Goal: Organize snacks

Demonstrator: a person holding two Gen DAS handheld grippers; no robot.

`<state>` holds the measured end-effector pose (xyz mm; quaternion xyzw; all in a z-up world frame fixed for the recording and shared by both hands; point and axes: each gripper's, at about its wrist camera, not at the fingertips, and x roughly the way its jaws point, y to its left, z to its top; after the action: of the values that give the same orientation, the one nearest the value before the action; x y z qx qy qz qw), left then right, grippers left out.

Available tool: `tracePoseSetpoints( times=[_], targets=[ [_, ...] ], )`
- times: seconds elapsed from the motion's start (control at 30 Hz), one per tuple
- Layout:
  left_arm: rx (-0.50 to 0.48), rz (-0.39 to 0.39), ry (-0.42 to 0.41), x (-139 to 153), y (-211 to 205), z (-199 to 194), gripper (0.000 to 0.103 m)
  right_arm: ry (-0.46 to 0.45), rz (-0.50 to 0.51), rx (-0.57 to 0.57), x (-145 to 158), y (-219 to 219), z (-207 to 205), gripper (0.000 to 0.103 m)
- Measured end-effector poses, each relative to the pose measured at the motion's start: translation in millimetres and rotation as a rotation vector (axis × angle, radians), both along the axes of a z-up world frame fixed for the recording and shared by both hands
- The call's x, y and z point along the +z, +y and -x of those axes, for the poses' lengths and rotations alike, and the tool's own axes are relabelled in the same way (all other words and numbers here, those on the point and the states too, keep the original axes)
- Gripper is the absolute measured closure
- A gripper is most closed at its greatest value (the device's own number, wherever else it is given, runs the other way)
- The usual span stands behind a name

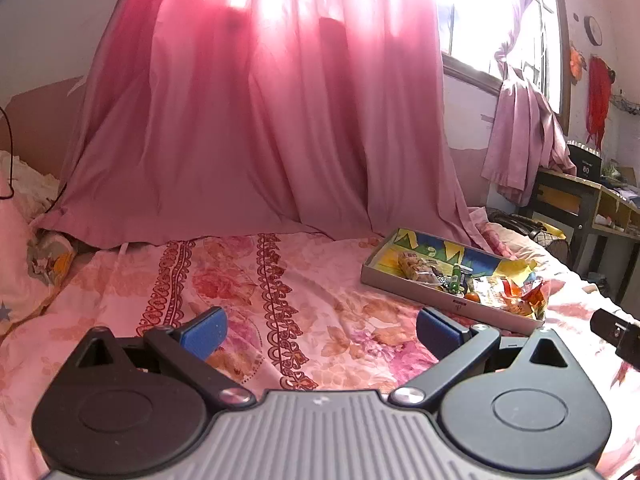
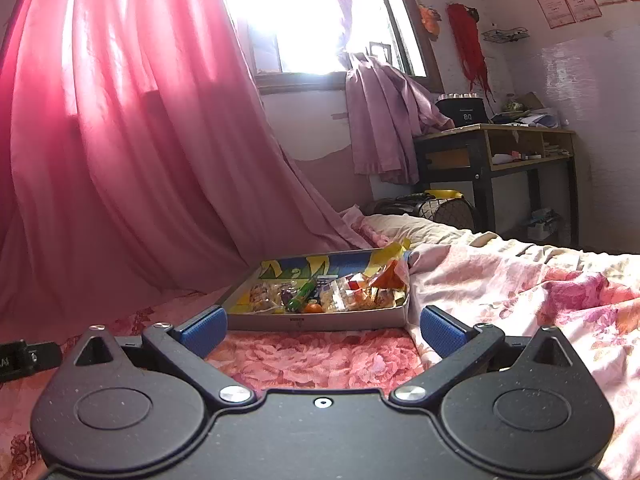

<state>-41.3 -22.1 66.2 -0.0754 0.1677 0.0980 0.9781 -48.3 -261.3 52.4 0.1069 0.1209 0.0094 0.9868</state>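
Note:
A shallow grey cardboard tray (image 2: pixel 320 322) with a blue and yellow patterned inside lies on the bed. It holds several snack packets (image 2: pixel 352 294), a green tube (image 2: pixel 302 298) and a small orange fruit (image 2: pixel 313 308). My right gripper (image 2: pixel 322 330) is open and empty, just in front of the tray's near wall. In the left wrist view the tray (image 1: pixel 404 286) lies ahead to the right, with the snack packets (image 1: pixel 508 294) piled at its right end. My left gripper (image 1: pixel 320 330) is open and empty above the bedsheet, left of the tray.
The bed has a pink floral sheet (image 1: pixel 280 280). A long pink curtain (image 1: pixel 260 120) hangs behind it and drapes onto the bed. A desk (image 2: pixel 496 148) with clutter stands by the window at the right. A pillow (image 1: pixel 24 248) lies at the far left.

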Motion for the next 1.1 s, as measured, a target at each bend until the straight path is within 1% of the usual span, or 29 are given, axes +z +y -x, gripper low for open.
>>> tracePoseSetpoints(
  times=[0.1, 0.47, 0.63, 0.73, 0.93, 1.03, 1.1],
  targets=[
    [-0.008, -0.015, -0.003, -2, -3, 2, 0.000, 0.002, 0.011, 0.005, 0, 2, 3, 0.001],
    [-0.023, -0.036, 0.035, -17, -9, -7, 0.000, 0.034, 0.011, 0.001, -4, 3, 2, 0.001],
    [-0.023, -0.035, 0.045, -22, -8, -10, 0.000, 0.053, 0.023, 0.006, -6, 6, -2, 0.001],
    [-0.018, -0.032, 0.055, -25, -6, -12, 0.000, 0.069, 0.016, -0.011, -7, 8, -3, 0.001],
    [-0.010, -0.027, 0.080, -31, -3, -15, 0.000, 0.122, 0.042, -0.011, -12, 16, -8, 0.001],
    [-0.008, -0.027, 0.098, -35, -2, -16, 0.000, 0.176, 0.064, 0.017, -16, 24, -14, 0.001],
    [-0.006, -0.022, 0.109, -37, -2, -16, 0.000, 0.196, 0.087, 0.035, -19, 29, -17, 0.001]
  ],
)
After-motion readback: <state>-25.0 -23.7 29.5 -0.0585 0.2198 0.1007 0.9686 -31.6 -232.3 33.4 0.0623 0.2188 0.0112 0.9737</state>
